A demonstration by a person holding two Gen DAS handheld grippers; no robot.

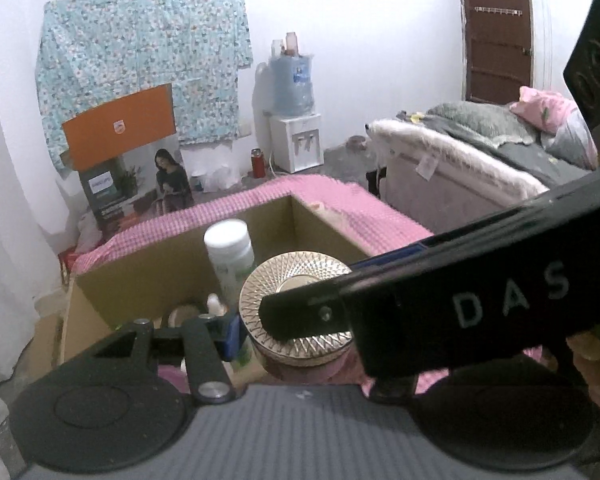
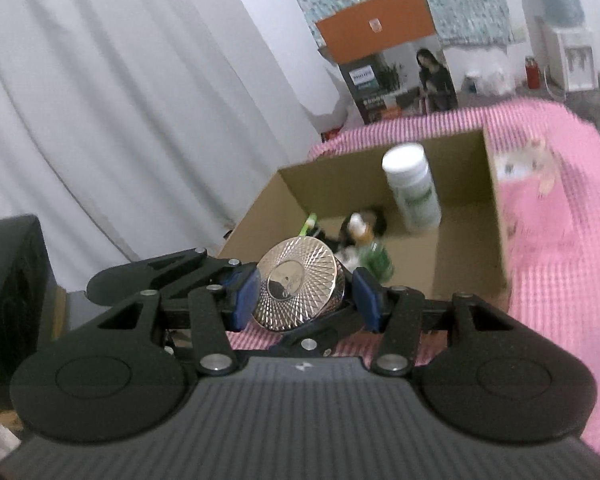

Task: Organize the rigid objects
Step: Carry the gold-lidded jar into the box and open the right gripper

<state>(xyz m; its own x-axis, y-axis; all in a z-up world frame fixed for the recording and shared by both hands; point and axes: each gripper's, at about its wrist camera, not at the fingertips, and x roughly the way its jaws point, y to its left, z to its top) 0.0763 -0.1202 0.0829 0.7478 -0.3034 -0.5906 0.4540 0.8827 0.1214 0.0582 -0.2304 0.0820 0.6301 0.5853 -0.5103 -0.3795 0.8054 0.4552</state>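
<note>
A round jar with a shiny diamond-patterned lid (image 2: 298, 290) hangs tilted above the pink chequered cloth (image 2: 560, 300), in front of an open cardboard box (image 2: 468, 208). My right gripper (image 2: 306, 300) is shut on the jar, with a blue pad on each side. In the left wrist view the same jar (image 1: 296, 280) sits in my left gripper (image 1: 296, 336). Its left pad presses the jar's side. The right arm's black finger (image 1: 420, 280) lies across the lid and hides the other pad. A white bottle (image 2: 412, 188) stands upright in the box, with a green bottle (image 2: 374, 260) among small items.
An orange-topped product box (image 1: 120, 132) stands behind the table and a water dispenser (image 1: 296, 140) is by the far wall. A bed (image 1: 480, 160) is on the right. White curtain (image 2: 120, 100) hangs on the left. A black speaker-like object (image 2: 8, 292) is close by.
</note>
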